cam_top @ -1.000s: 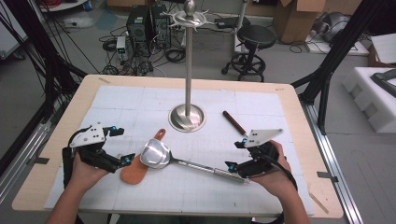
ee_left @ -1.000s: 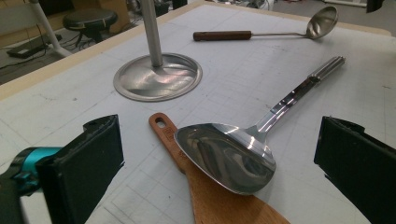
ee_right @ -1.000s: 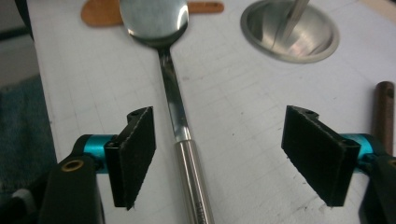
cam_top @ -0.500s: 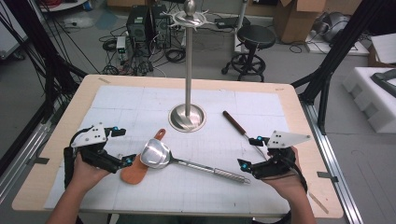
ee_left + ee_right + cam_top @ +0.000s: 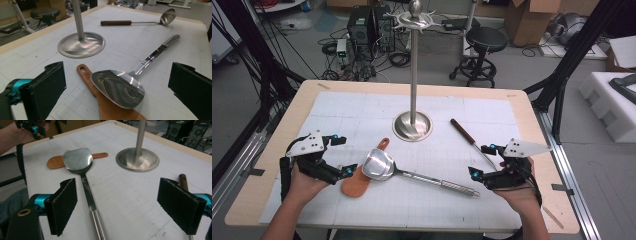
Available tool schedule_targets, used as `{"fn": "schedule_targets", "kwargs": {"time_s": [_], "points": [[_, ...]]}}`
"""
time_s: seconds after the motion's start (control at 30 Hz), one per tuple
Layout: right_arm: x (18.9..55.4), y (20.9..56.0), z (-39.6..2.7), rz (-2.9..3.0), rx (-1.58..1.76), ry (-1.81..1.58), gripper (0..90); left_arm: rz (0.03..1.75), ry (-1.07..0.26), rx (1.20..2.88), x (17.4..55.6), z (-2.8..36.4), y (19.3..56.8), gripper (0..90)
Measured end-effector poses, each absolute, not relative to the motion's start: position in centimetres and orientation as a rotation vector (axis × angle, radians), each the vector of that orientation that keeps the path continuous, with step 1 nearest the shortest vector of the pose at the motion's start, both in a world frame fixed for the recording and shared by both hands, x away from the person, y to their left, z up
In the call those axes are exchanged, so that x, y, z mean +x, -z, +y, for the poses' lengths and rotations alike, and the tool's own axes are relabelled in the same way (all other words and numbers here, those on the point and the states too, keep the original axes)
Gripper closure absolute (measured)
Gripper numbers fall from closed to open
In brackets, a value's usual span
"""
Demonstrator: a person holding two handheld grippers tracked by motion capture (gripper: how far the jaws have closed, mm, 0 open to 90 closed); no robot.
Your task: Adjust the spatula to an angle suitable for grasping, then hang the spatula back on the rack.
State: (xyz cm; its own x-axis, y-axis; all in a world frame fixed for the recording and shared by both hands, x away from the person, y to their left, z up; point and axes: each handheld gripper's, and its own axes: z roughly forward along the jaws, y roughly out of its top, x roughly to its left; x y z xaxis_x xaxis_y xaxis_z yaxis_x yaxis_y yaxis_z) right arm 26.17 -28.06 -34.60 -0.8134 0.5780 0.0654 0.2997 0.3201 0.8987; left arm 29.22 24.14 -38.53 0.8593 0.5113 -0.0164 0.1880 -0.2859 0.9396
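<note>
A steel serving spoon (image 5: pixel 412 175) lies on the white mat, its bowl resting on a wooden spatula (image 5: pixel 354 184). My left gripper (image 5: pixel 343 155) stands open just left of that bowl, its jaws wide on either side of the spoon (image 5: pixel 117 86) and spatula (image 5: pixel 110 110), apart from both. My right gripper (image 5: pixel 478 160) is open beside the far end of the spoon's handle; its jaws have just been opening. The handle (image 5: pixel 86 187) runs along the mat between them, touching neither pad.
A tall metal stand (image 5: pixel 412 126) with hooks on top rises from the mat's middle. A ladle (image 5: pixel 467 137) with a dark wooden handle lies right of it, close behind my right gripper. The table's wooden rim (image 5: pixel 532 125) borders the mat.
My right gripper has let go of the end of the spoon's handle and drawn back to the right. The spoon, spatula and left gripper have stayed put.
</note>
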Motion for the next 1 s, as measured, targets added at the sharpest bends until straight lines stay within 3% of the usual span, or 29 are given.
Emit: {"fn": "schedule_targets", "kwargs": {"time_s": [1.0], "points": [[26.1,34.9,-29.2,2.312,0.823,-1.465,13.5,0.507,-0.368,1.877,28.9,24.1,37.9,1.7]]}}
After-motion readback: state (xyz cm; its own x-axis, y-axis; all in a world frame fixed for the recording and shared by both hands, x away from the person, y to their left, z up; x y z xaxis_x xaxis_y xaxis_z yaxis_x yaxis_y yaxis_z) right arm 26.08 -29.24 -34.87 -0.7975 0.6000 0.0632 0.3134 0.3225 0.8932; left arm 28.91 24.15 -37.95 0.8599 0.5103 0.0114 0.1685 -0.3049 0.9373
